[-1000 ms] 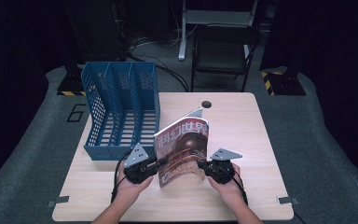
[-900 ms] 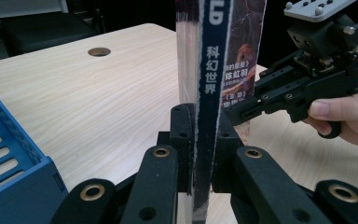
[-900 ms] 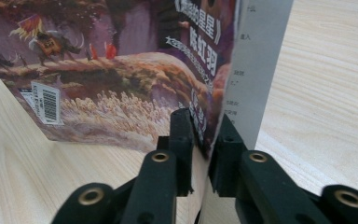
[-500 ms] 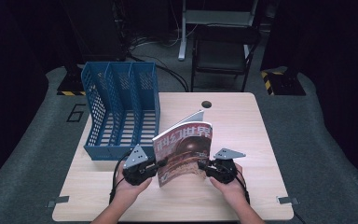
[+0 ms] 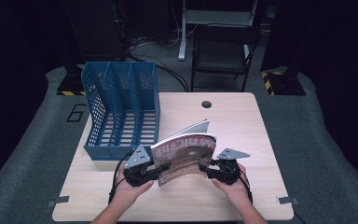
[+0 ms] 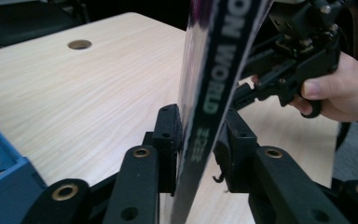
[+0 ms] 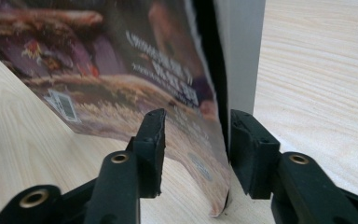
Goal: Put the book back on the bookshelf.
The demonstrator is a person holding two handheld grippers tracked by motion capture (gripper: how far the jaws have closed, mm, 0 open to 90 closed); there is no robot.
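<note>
A magazine [image 5: 186,156] with a brown cover stands on its lower edge on the wooden table [image 5: 233,121], leaning back with its pages fanned at the top. My left gripper [image 5: 161,170] has the spine [image 6: 214,70] between its jaws. These jaws have just been opening and now stand slack around the spine [image 6: 200,140]. My right gripper [image 5: 205,170] straddles the opposite edge [image 7: 121,60]. Its jaws [image 7: 196,149] have also just been opening and are clearly apart, the left pad [image 7: 154,144] off the cover. In the left gripper view, the right gripper [image 6: 247,88] sits behind the magazine.
A blue three-slot file rack [image 5: 121,107] stands at the table's back left, close behind my left hand. A cable hole [image 5: 207,104] sits near the far edge. A dark chair [image 5: 223,51] stands beyond the table. A hand [image 6: 340,93] holds the right gripper.
The magazine has sagged from fairly upright to a lower lean, and its top pages have fanned apart. Both hands have stayed where they were.
</note>
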